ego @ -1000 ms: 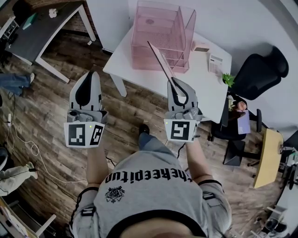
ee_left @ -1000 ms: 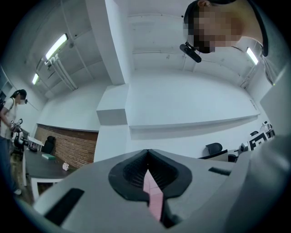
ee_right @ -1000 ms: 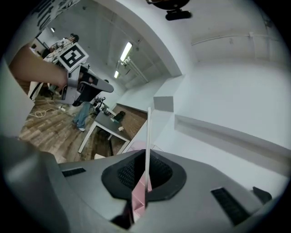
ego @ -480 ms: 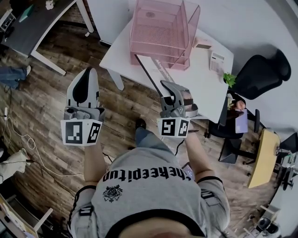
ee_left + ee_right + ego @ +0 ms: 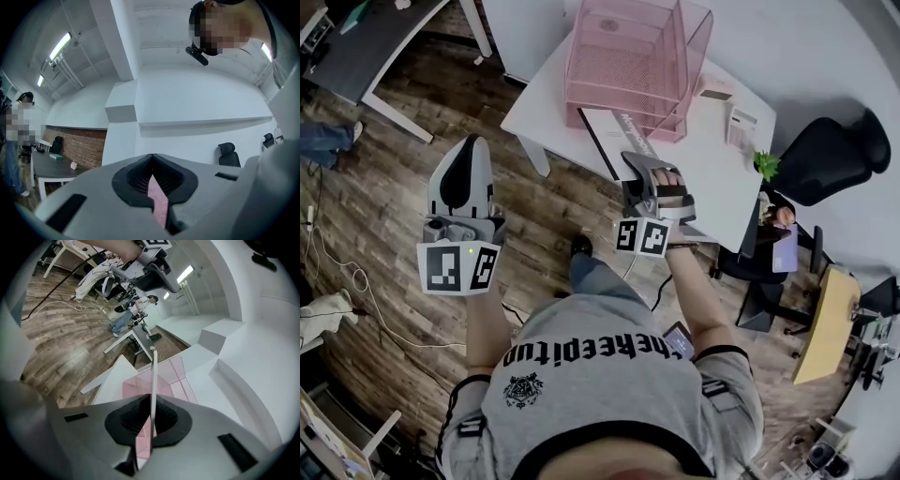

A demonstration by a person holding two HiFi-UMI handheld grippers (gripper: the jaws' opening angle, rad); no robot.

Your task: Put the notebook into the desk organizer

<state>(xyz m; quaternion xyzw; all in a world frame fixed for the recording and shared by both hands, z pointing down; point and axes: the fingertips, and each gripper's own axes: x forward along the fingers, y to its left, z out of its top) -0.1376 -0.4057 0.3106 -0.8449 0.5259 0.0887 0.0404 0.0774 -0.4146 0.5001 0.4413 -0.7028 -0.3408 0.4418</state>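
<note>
Right gripper [image 5: 639,167] is clamping the notebook [image 5: 607,141]: jaws are closing flat on its near edge, nothing else between them. In the right gripper view I am seeing the notebook [image 5: 153,371] edge-on, a thin white line running straight out from the jaw tips of that gripper [image 5: 151,401], with pink mesh showing on both sides of it.

From the head view, the notebook is lying nearly flat over the front edge of the table [image 5: 712,178], toward the table's left corner. Its far end is reaching the bottom tier of the pink desk organizer [image 5: 684,70]. I cannot tell whether that end is already inside the tier or only touching its front lip.

The organizer is standing at the back left of the table, open side facing the person.

Left gripper [image 5: 467,150] is hanging off the table's left side, over the wooden floor [image 5: 394,187], well apart from the notebook. In the left gripper view its jaws are meeting at the tips [image 5: 152,157] and holding nothing; a sliver of pink is showing through the gap behind them.

A small plant [image 5: 765,164] is sitting at the table's right edge, with a black chair [image 5: 825,155] just beyond it.
</note>
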